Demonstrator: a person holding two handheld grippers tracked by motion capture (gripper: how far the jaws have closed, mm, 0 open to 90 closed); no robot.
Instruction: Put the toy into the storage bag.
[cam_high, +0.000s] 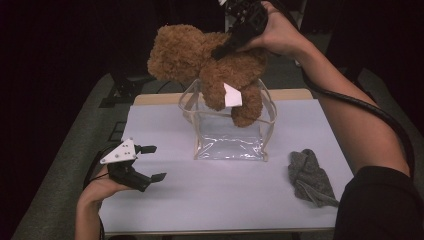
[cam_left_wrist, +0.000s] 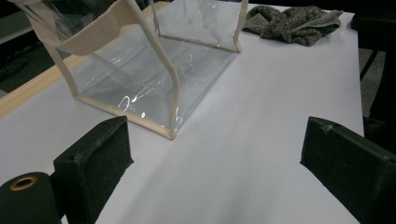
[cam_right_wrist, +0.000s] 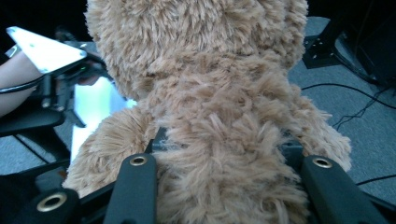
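The right claw (cam_high: 220, 51) grips the teddy bear (cam_high: 210, 70) by its body, just above the clear bag (cam_high: 227, 132). The left claw (cam_high: 152, 162) rests open on the desk (cam_high: 225, 200), empty.

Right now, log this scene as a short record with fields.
held item: brown teddy bear, clamped in the right claw
position: lifted above the clear bag, one leg dipping into its open top
left claw: open, empty, low over the white table
also on table: grey cloth, right of the bag
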